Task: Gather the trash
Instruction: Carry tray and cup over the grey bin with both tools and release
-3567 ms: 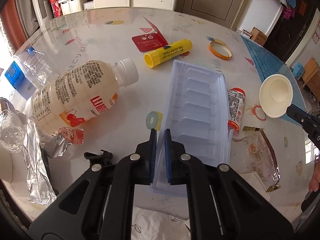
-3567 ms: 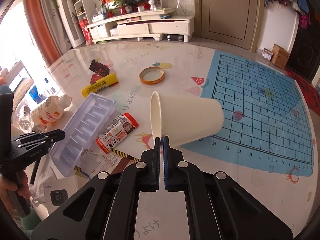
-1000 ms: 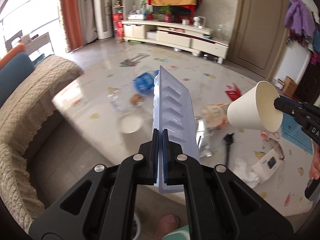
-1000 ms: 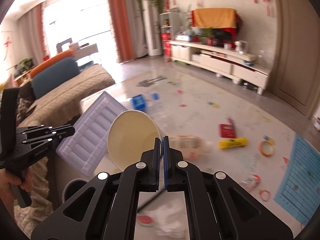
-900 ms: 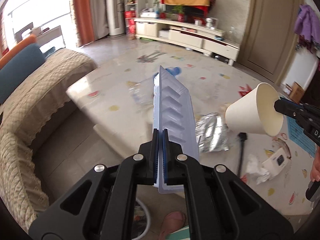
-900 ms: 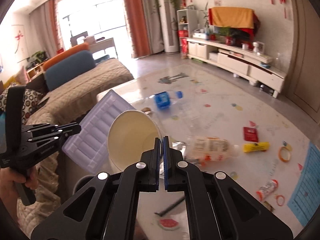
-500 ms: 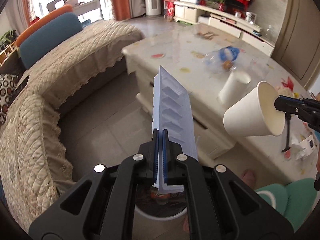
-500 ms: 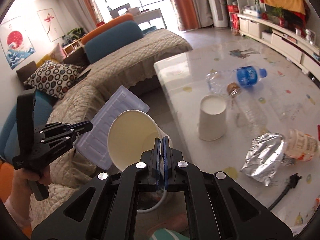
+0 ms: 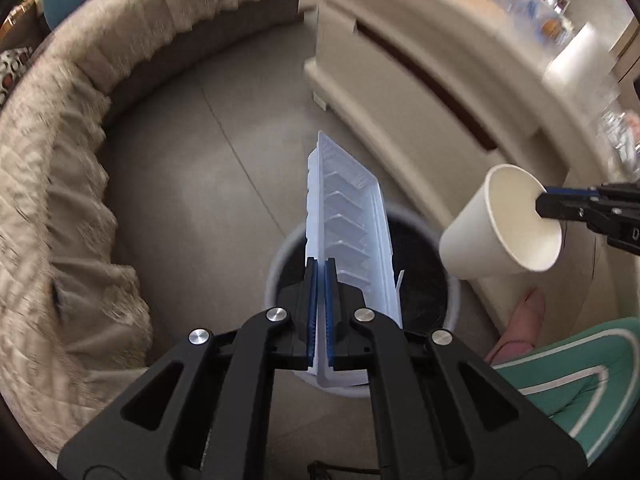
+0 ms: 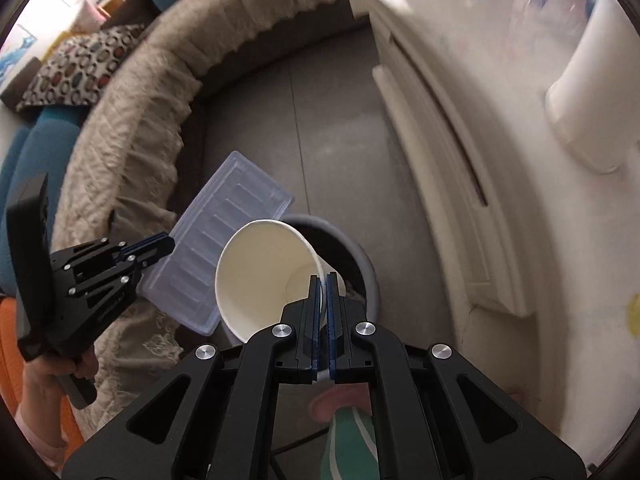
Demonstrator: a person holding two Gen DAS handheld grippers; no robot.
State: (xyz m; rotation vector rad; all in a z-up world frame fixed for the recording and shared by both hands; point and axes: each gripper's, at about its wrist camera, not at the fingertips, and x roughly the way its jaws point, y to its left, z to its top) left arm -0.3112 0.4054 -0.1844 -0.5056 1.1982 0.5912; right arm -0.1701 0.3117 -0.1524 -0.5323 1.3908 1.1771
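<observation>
The left gripper (image 9: 321,268) has its jaws clamped on the near edge of a clear plastic blister tray (image 9: 348,216), which stands on edge above the round trash bin (image 9: 276,276) on the grey tiled floor (image 9: 192,168). To its right, the right gripper (image 10: 324,280) pinches the rim of a white paper cup (image 10: 264,268), tilted with its mouth toward the camera, over the same bin's right side. A beige sofa (image 9: 52,168) curves at left; a cream coffee table (image 9: 420,60) stands at far right.
</observation>
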